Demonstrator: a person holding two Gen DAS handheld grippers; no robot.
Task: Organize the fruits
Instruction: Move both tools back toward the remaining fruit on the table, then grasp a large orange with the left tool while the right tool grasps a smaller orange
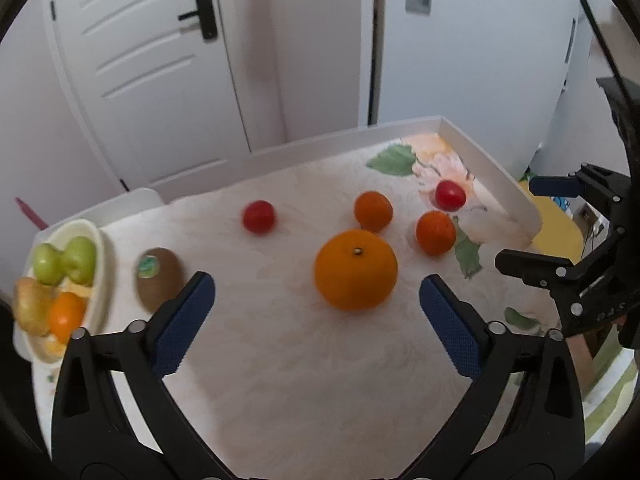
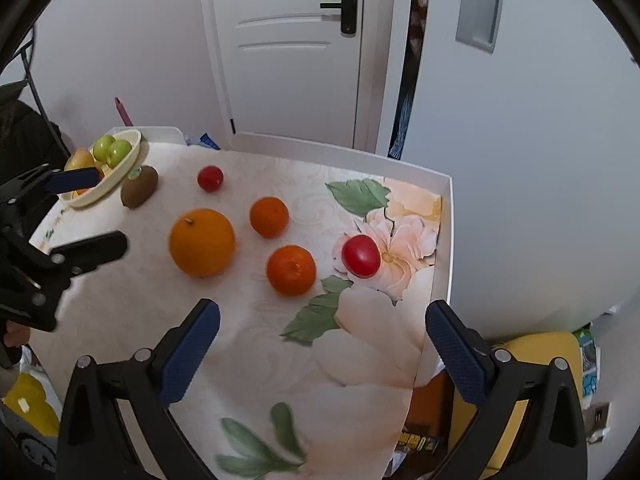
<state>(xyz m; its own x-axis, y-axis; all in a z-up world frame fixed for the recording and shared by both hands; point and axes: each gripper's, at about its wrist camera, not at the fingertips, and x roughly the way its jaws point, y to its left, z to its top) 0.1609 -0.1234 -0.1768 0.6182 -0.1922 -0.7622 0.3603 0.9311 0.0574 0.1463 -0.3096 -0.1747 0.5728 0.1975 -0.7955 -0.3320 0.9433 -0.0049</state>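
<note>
A large orange (image 1: 355, 269) (image 2: 202, 242) lies mid-table, just ahead of my open, empty left gripper (image 1: 316, 318). Two small tangerines (image 1: 373, 211) (image 1: 435, 232) and two red tomatoes (image 1: 259, 216) (image 1: 450, 195) lie beyond it. A kiwi (image 1: 157, 278) (image 2: 139, 186) lies beside a cream bowl (image 1: 105, 256) (image 2: 128, 160) holding green fruits, a pear and an orange. My right gripper (image 2: 322, 344) is open and empty, near the tangerine (image 2: 291, 269) and tomato (image 2: 361, 256). It shows at the right in the left wrist view (image 1: 520, 224).
The table (image 1: 300, 360) has a floral cloth and a raised white rim (image 1: 488, 168) at the back and right. White doors stand behind. A yellow seat (image 2: 536, 360) is below the right edge. The left gripper (image 2: 84, 212) shows at the left in the right wrist view.
</note>
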